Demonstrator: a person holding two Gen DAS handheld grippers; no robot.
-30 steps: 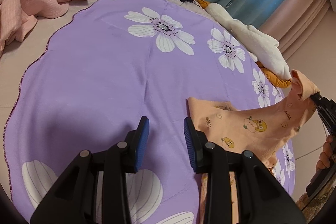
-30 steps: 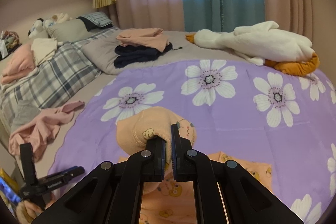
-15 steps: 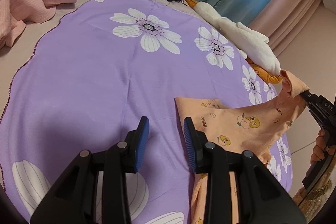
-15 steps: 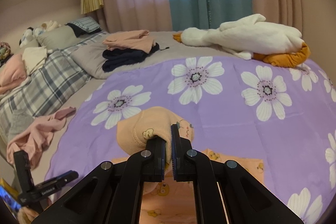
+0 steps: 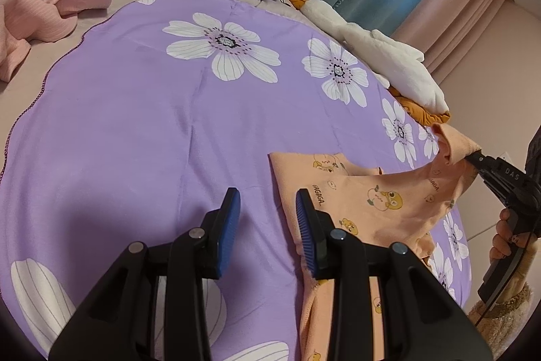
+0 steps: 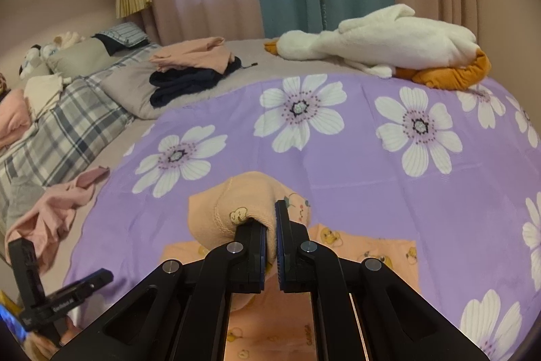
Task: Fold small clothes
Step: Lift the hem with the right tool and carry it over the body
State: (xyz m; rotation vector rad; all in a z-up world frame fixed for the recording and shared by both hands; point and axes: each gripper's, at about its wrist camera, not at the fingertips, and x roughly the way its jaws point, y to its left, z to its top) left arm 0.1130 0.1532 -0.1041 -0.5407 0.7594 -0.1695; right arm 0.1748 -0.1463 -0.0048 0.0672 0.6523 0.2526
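Smooth floral sheet (image 5: 135, 131), soft bunched peach garment (image 6: 233, 212)

Right gripper (image 6: 269, 235) carried pinched fold of peach garment (image 5: 372, 202) slightly lower and toward left gripper (image 5: 267, 219) (small shift only); lifted cloth now hangs nearer left gripper's right finger, its flat corner beside fingertip.

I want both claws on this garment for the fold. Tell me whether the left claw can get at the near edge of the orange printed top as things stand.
Probably yes. The left claw is open and empty, just above the purple floral sheet; one finger already overlaps the orange printed top. Nothing lies between. The right claw holds the far end lifted.
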